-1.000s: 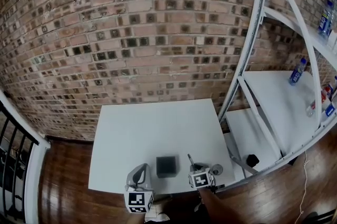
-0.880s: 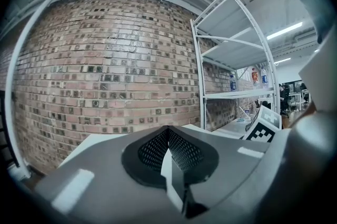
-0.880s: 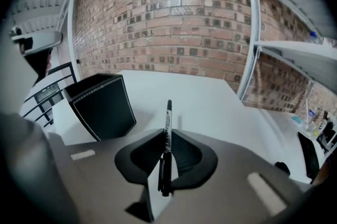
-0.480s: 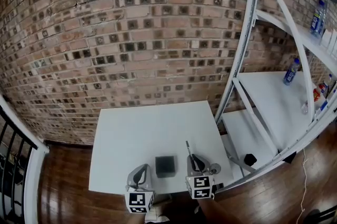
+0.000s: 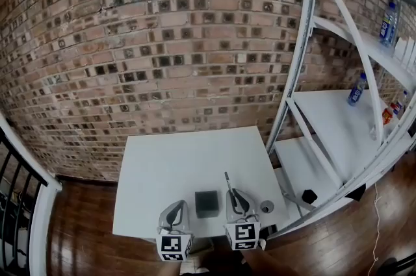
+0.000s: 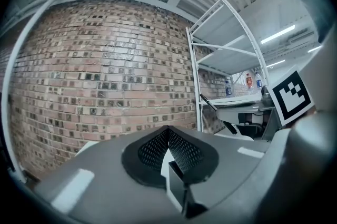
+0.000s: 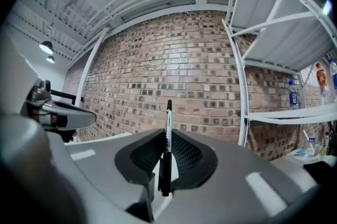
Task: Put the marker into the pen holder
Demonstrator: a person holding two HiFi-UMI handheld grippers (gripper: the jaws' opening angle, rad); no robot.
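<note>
1. White rectangular tabletop [image 5: 188, 158]: front edge close; risk of roll-off after any drop.
2. Black square pen holder [image 5: 207, 204]: near that edge; small mouth, easily missed.
3. Left gripper [image 6: 168, 136]: closed on nothing, just left; could nudge it.
4. Right gripper [image 7: 168, 139]: just right, clamped on slim black-and-white marker [image 7: 168, 123], prone to pivoting.
</note>
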